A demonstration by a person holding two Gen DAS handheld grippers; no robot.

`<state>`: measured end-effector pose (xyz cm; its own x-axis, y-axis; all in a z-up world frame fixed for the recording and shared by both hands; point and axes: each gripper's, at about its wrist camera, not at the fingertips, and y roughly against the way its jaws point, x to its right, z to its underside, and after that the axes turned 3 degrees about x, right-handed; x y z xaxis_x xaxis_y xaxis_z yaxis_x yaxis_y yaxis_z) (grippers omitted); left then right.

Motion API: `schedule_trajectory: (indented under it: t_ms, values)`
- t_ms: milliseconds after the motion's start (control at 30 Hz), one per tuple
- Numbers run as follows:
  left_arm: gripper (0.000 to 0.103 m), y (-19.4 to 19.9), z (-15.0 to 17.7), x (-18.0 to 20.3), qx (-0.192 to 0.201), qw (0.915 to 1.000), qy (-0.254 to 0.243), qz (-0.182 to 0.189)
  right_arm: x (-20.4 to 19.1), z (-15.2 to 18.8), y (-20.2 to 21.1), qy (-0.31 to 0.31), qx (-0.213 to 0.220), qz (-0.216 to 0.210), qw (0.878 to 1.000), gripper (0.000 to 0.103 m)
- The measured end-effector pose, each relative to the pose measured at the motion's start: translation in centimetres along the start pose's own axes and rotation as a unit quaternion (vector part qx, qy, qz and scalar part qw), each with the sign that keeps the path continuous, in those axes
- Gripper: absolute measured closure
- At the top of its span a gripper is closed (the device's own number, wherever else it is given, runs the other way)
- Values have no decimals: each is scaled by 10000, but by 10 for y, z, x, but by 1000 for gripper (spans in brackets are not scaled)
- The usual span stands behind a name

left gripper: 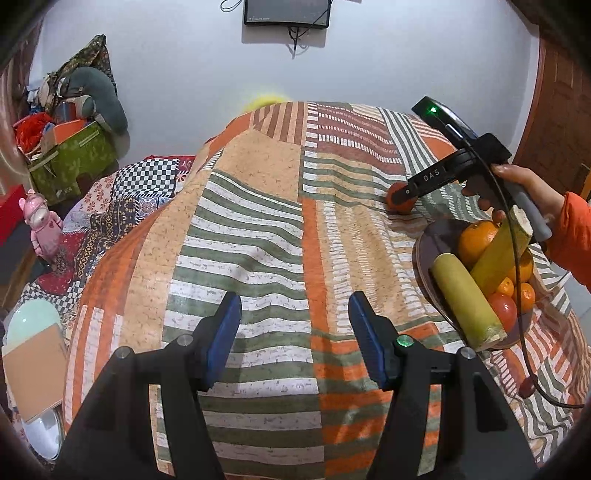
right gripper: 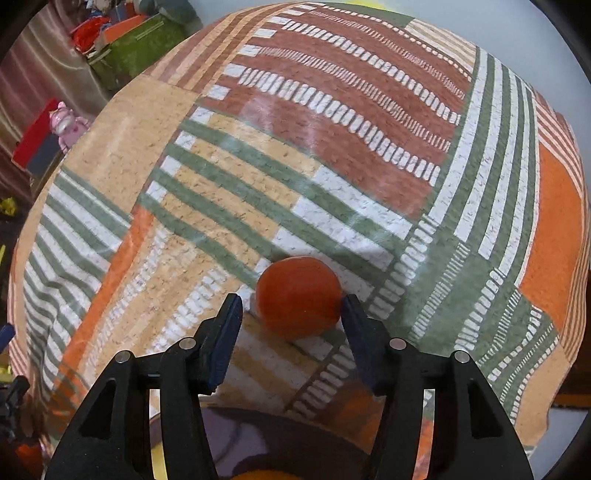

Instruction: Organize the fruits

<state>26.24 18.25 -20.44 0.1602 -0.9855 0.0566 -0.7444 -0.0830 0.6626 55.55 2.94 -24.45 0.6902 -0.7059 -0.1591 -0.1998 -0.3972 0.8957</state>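
A red-orange tomato [right gripper: 298, 297] lies on the patterned tablecloth [right gripper: 258, 177]. My right gripper [right gripper: 291, 314] is open, its jaws on either side of the tomato; the right finger touches or nearly touches it, the left stands a little apart. In the left wrist view the right gripper [left gripper: 400, 197] sits over the same tomato [left gripper: 404, 207] at the far right. A dark bowl [left gripper: 430, 236] at the right edge holds oranges [left gripper: 476, 240], two yellow-green stalk pieces [left gripper: 467, 299] and a red tomato [left gripper: 504, 310]. My left gripper [left gripper: 295, 332] is open and empty above the cloth.
The tablecloth [left gripper: 258, 229] covers the whole table. Left of it lie a patchwork quilt [left gripper: 122, 199], a green box of clutter [left gripper: 74, 162] and a pink toy [left gripper: 40, 221]. A screen [left gripper: 286, 13] hangs on the back wall. A cable [left gripper: 517, 295] trails over the bowl.
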Motion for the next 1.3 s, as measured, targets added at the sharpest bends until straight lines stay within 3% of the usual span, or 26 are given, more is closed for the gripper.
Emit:
schedule_trajectory:
  t_ms: [100, 233, 500, 633, 800, 1067, 1300]
  values:
    - [43, -2, -1, 2, -6, 10000, -3, -48, 13, -3, -5, -180, -123, -292, 9993, 55]
    - [43, -4, -2, 5, -31, 9999, -51, -92, 22, 4, 6, -326, 147, -355, 9987, 56]
    - [43, -8, -9, 26, -46, 9997, -244, 13, 28, 42, 66, -192, 638, -476, 9966, 56]
    - [43, -24, -21, 47, -98, 9992, -375, 37, 19, 47, 76, 149, 586, -698, 9957, 56]
    - [43, -36, -28, 58, -180, 9993, -328, 46, -1, 58, 61, 516, 167, -958, 9939, 55]
    - [43, -25, -27, 59, -210, 9990, -387, -51, 0, 66, 87, 458, 471, -1011, 9927, 54]
    - [43, 10, -31, 67, -53, 9993, -365, 50, -1, 86, 155, 86, 1242, -457, 9912, 54]
